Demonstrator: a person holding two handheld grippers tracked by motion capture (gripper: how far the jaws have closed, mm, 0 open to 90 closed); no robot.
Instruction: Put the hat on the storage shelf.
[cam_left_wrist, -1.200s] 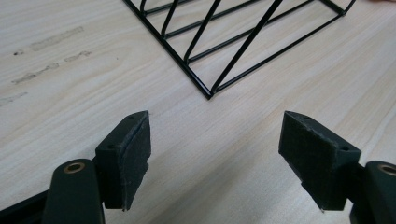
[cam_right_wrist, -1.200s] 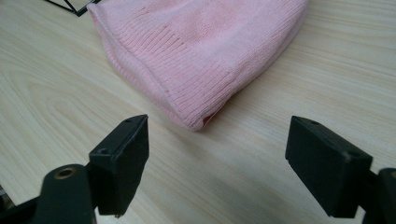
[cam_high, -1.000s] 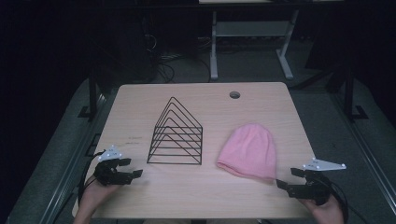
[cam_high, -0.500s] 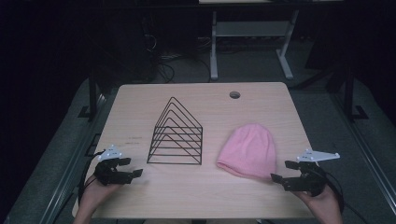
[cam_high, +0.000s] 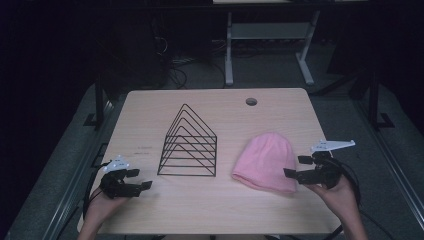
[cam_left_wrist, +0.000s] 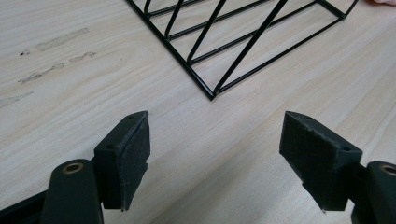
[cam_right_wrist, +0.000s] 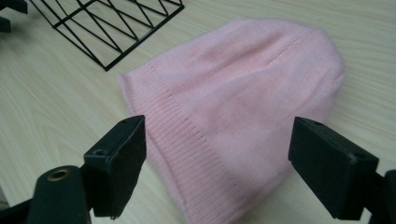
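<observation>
A pink knit beanie (cam_high: 267, 161) lies flat on the wooden table (cam_high: 210, 105), right of centre. In the right gripper view the beanie (cam_right_wrist: 233, 107) spreads out just beyond the jaws, ribbed brim toward the camera. My right gripper (cam_high: 296, 167) is open at the beanie's right edge, jaws pointing left at it, with nothing between them (cam_right_wrist: 217, 172). A black wire rack (cam_high: 189, 143) of nested triangles stands left of the beanie. My left gripper (cam_high: 139, 179) rests open near the table's front left, short of the rack's near corner (cam_left_wrist: 212, 95).
A round cable hole (cam_high: 251, 101) sits near the table's far edge. Behind the table stand a white desk frame (cam_high: 265, 45) and loose cables on a dark floor. Bare tabletop (cam_high: 210, 210) stretches between the two grippers along the front edge.
My right gripper has slid left along the table until its jaws reach the beanie's right edge. The left gripper, rack and beanie have stayed put.
</observation>
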